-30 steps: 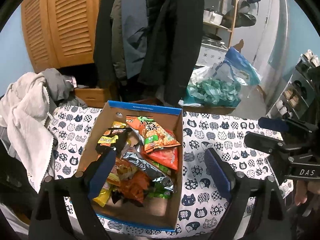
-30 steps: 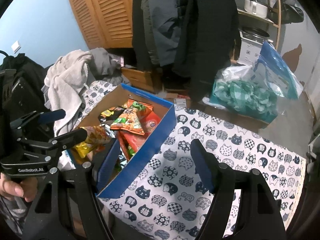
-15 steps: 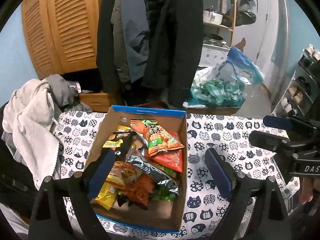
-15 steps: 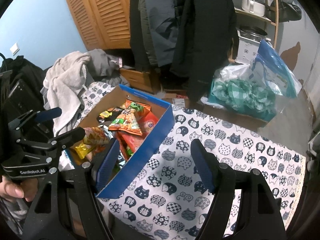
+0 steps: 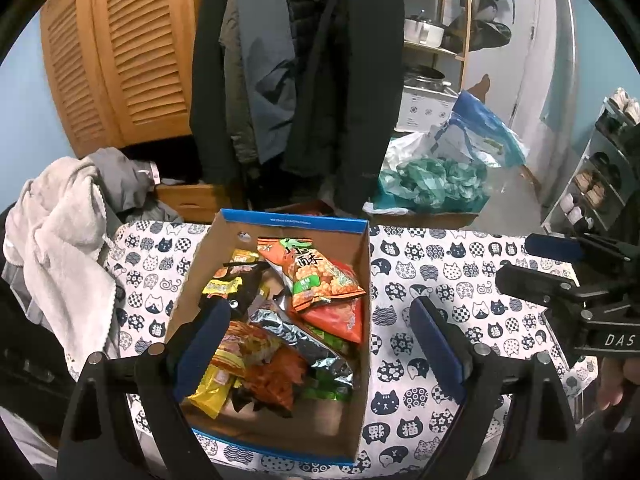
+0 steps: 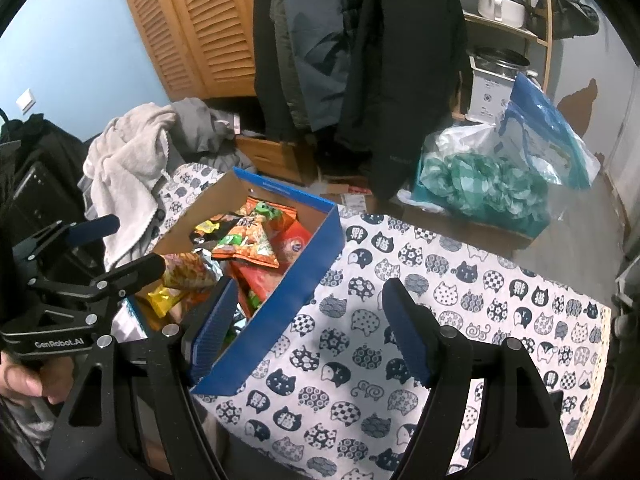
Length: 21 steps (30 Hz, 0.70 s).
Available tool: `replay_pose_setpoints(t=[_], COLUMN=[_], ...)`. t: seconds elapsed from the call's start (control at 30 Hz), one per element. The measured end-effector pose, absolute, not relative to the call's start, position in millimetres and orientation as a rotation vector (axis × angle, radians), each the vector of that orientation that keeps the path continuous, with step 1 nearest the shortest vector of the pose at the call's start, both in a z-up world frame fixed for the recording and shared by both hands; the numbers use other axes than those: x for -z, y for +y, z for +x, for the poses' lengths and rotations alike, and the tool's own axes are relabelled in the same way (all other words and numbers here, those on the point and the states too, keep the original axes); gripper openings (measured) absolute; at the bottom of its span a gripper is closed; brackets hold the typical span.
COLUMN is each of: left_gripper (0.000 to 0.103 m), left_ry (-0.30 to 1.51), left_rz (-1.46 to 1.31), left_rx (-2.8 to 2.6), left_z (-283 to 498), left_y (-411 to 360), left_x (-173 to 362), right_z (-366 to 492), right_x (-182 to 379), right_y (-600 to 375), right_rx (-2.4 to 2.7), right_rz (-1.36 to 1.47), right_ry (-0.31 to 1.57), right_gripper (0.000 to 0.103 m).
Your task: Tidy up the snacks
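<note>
The box (image 5: 280, 320) sits on the cat cloth (image 5: 460, 280), and all the snacks (image 5: 288, 320) I can see are piled inside it. No snack lies out on the cloth. The pile is messy: an orange bag (image 5: 316, 272) on top at the far end, a silver pack (image 5: 296, 332) in the middle, a yellow pack (image 5: 212, 392) near the front.

Both tools have pulled up and back a little in the last second. The box looks smaller and farther off in the left view than it did a second ago. The snacks themselves lie just as they did; none has moved.

The left gripper (image 5: 320, 344) hangs above the box with its jaws wide apart and nothing between them. The right gripper (image 6: 308, 332) hangs over the box's right wall (image 6: 280, 300) and the bare cloth, jaws wide apart too, holding nothing.

So what does this mean? Maybe the snacks are all in and the hands are backing off. Or maybe the hands are just lining up to reach in and sort the pile. This one look fits both.

A towel (image 5: 60, 248) hangs off to the left.
</note>
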<state>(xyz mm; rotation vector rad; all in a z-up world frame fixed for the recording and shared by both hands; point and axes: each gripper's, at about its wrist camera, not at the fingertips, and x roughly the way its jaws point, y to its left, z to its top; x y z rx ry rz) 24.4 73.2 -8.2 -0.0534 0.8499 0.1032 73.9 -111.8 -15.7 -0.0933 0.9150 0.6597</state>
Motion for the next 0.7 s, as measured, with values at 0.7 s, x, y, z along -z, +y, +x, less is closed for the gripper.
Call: replay_pose_setpoints(t=[0.7], left_gripper=[0.093], left_ry=[0.890], left_rz=[-0.050], left_rx=[-0.135], left_z=[27.9], left_y=[74.9], left_x=[14.3], right_z=[72.2], right_x=[20.1], right_y=[-106.8], right_rx=[-0.660], right_rz=[-0.099], right_ry=[0.926], right_gripper=[0.076])
